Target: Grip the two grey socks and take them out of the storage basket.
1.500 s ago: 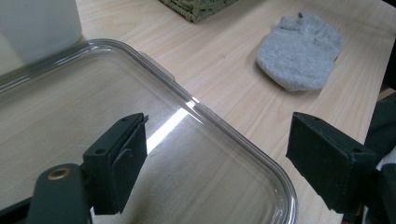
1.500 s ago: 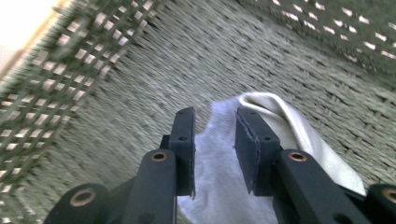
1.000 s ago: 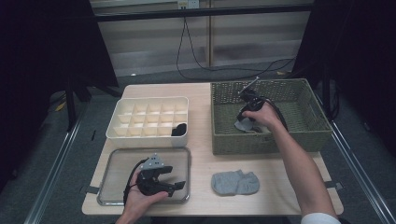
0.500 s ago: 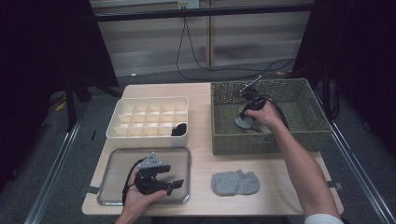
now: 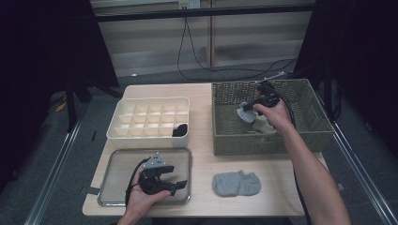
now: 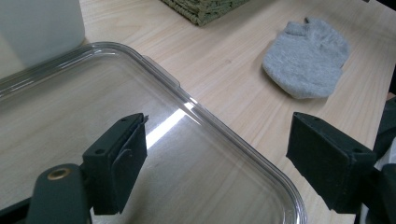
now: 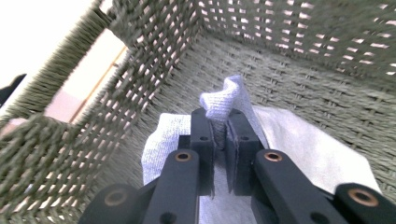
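The right gripper (image 7: 219, 135) has just closed its jaws, pinching a pale grey sock (image 7: 224, 100); the left gripper (image 6: 215, 163) gapes wide.

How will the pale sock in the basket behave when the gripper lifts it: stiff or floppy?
Probably floppy: the pale sock bunches into a fold above the right gripper. It looks light, thin knit. It may snag on the woven basket.

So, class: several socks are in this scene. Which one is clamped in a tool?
The pale grey sock inside the wicker basket, pinched by the right tool. The darker grey sock lies loose on the table; the black one sits in the divided box.
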Motion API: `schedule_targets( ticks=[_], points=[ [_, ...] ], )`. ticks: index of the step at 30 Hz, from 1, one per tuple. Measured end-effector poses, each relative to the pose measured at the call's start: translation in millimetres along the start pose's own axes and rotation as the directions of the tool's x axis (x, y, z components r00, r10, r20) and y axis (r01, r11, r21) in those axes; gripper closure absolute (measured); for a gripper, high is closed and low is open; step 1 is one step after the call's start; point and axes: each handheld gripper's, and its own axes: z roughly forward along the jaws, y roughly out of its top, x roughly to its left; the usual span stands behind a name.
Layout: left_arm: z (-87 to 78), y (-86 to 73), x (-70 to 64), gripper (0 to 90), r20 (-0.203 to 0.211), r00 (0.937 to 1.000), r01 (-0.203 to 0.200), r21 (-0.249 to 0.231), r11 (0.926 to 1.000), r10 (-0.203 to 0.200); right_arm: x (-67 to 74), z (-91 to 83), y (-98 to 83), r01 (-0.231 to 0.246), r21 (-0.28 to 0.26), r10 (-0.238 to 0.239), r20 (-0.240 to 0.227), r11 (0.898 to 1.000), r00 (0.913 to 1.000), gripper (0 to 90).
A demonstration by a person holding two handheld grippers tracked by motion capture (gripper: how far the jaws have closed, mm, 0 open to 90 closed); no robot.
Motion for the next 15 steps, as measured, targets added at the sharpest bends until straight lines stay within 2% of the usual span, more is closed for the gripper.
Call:
schedule_targets(
  ticks=[7,15],
  points=[
    [-4.2,-1.9,0.7,19.8,-0.008,1.0,0.001,-0.01,0.9999,-0.001,-1.8,-18.8,1.9,-0.018,-0.093,0.011,-0.071,0.995,0.9974,83.6],
    [-4.3,-1.4,0.6,19.8,-0.004,1.0,0.005,-0.019,0.9998,-0.005,0.7,-23.6,1.4,-0.023,-0.144,0.008,-0.104,0.989,0.9945,83.7]
  ],
)
